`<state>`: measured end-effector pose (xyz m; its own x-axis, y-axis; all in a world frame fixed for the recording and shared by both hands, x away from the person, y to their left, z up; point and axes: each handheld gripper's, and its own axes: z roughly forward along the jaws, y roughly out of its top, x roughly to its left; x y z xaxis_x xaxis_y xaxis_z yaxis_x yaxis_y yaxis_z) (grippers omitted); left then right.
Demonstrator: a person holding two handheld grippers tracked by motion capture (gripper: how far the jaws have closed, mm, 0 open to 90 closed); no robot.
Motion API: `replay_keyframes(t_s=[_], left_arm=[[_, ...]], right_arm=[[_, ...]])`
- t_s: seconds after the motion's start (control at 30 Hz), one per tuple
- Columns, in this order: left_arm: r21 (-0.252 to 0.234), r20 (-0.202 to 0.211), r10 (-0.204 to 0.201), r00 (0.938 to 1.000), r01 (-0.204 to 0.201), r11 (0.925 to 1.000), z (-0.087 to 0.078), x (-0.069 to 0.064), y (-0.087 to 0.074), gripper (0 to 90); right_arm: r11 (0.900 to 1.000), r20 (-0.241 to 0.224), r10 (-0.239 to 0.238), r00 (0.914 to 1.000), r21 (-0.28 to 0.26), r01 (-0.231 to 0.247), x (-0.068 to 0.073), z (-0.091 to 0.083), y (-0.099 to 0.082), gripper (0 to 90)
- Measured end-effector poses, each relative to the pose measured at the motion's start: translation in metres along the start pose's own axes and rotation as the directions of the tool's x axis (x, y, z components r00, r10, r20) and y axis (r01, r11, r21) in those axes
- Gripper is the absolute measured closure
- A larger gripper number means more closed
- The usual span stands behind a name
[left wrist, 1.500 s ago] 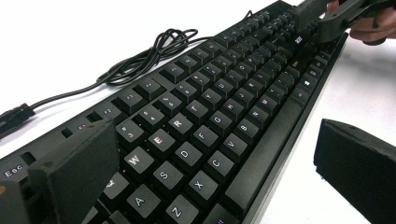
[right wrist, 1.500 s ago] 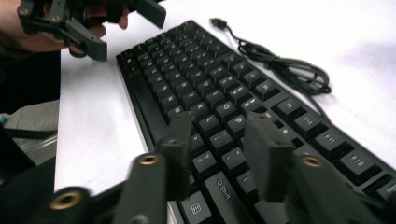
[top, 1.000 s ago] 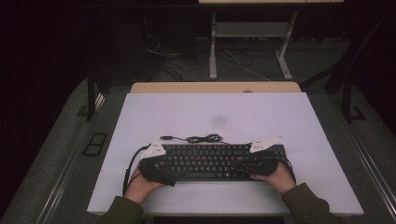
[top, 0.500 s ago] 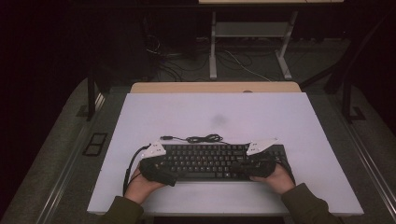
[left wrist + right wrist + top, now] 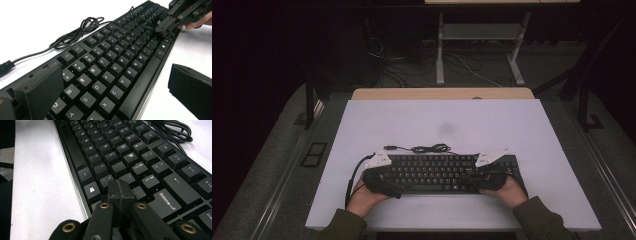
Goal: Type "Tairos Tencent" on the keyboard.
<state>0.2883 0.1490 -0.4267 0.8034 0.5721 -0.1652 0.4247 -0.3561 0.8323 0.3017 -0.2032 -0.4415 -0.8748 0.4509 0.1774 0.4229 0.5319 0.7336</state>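
A black keyboard lies flat near the front of the white table, its black cable coiled just behind it. My left gripper is open at the keyboard's left end. One jaw sits over the far edge, the other stands off the front edge above the table. My right gripper is shut with nothing between its pads, and its tips rest over the keys near the right end's bottom rows.
A wooden desk edge runs behind the white table. Beyond it a metal frame and loose cables lie on the dark floor. A floor socket plate sits left of the table. The person's sleeves enter at the bottom.
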Motion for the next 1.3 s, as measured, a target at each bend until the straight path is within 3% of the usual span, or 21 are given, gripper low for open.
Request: replay_keyframes(t_s=[0.57, 1.0, 1.3], left_arm=[[-0.015, -0.015, 0.000, 0.9999, 0.000, 0.9999, 0.008, 0.005, 0.011, 8.3], [-0.015, 0.004, -0.016, 0.9999, 0.016, 0.9998, 0.022, 0.007, 0.022, 38.6], [0.010, 0.022, -0.030, 0.9993, 0.030, 0.9995, 0.032, 0.011, 0.026, 60.7]], right_arm=[[1.0000, -0.004, 0.004, 1.0000, -0.003, -0.004, 0.000, 0.000, 0.000, 89.5], [1.0000, -0.005, 0.004, 1.0000, -0.001, -0.004, 0.000, 0.000, 0.000, 89.5], [1.0000, -0.006, 0.006, 1.0000, 0.000, -0.006, 0.000, 0.000, 0.000, 89.5]])
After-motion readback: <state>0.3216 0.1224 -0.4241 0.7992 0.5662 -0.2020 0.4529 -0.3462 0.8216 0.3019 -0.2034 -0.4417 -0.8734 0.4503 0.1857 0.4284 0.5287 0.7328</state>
